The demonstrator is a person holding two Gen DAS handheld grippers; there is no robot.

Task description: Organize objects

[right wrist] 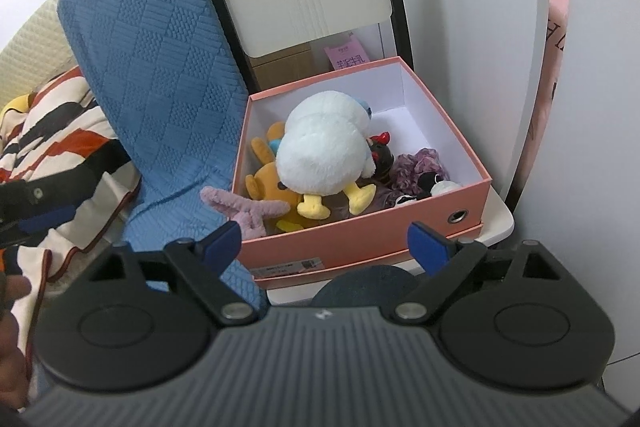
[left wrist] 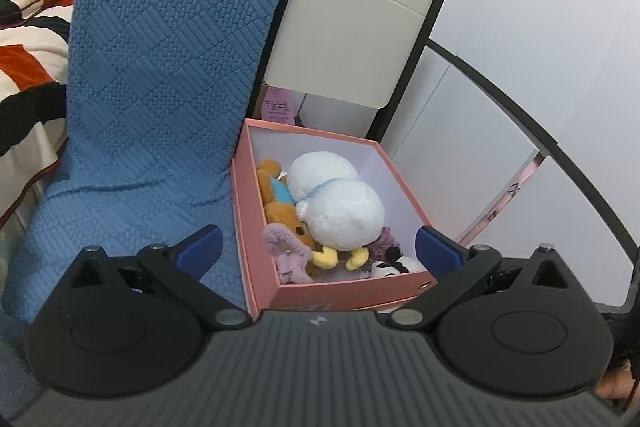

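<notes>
The pink box (left wrist: 332, 291) sits open on the seat of a folding chair (right wrist: 496, 227), pushed up against a blue textured cushion (left wrist: 160, 87) that leans beside it. Inside, a big white plush duck (left wrist: 340, 199) lies on top of the heap with its yellow feet (right wrist: 316, 205) toward the near wall, and an orange plush (left wrist: 276, 211) is wedged under it against the cushion side of the box. A pale pink plush (right wrist: 248, 211) lies in the near corner, with a limb sticking out past the rim, touching the cushion. A purple fuzzy item (right wrist: 420, 163) and a small black-and-white plush (left wrist: 394, 265) fill the other near corner (there is also a small dark figure with a red bow (right wrist: 378, 147) tucked behind the duck in the right wrist view). The left gripper (left wrist: 318, 247) hangs just short of the box's near corner, jaws spread wide with nothing between them. The right gripper (right wrist: 324, 241) hovers before the box's front wall, its jaws likewise wide apart and empty. The chair's beige backrest (left wrist: 356, 27) stands behind the box, with a pink label (right wrist: 346, 57) visible beneath it. A striped orange, black and cream blanket (right wrist: 68, 155) lies off to the cushion's far side, and white panels (right wrist: 472, 47) close in the other side.
</notes>
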